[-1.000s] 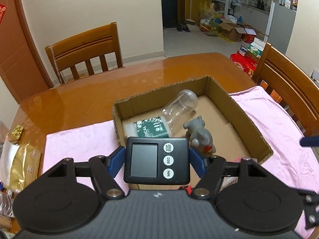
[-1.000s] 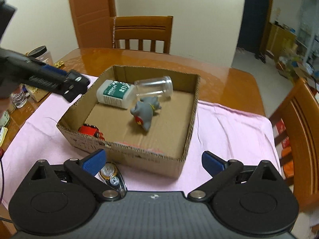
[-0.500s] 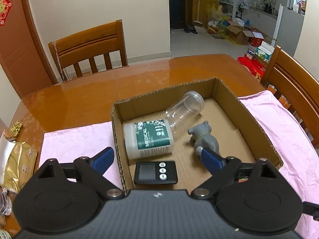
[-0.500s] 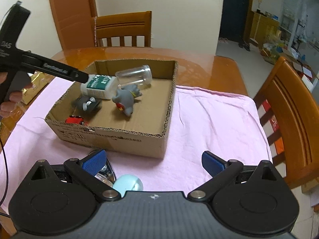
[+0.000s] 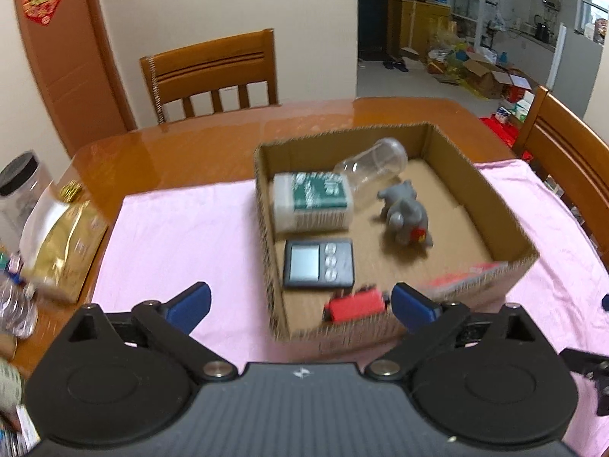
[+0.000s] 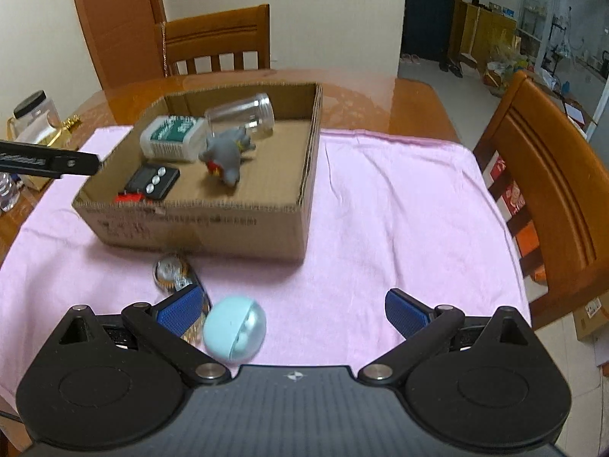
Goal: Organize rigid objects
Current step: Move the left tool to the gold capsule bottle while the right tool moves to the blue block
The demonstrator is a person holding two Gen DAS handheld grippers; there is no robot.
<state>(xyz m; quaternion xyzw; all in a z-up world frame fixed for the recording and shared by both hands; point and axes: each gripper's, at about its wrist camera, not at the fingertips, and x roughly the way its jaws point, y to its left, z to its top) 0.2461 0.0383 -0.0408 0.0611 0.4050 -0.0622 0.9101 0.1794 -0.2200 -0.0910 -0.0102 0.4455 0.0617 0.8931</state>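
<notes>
While the timer [image 5: 319,263] already lies inside the box [image 5: 510,262] at frame centre, the left gripper [image 5: 300,302], jaws just opened, is empty, and the released right gripper [image 6: 292,308] hovers over a blue ball [image 6: 234,328] left on the cloth [image 6: 399,205].

timer [image 5: 319,263]: black, flat in cardboard box [image 5: 506,209] | pale-blue ball [image 6: 234,333]: on pink cloth, outside box

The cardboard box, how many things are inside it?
5 in the cardboard box: white bottle and clear jar at the back, grey toy in the middle, black timer and red toy in front. Others may be hidden.
</notes>
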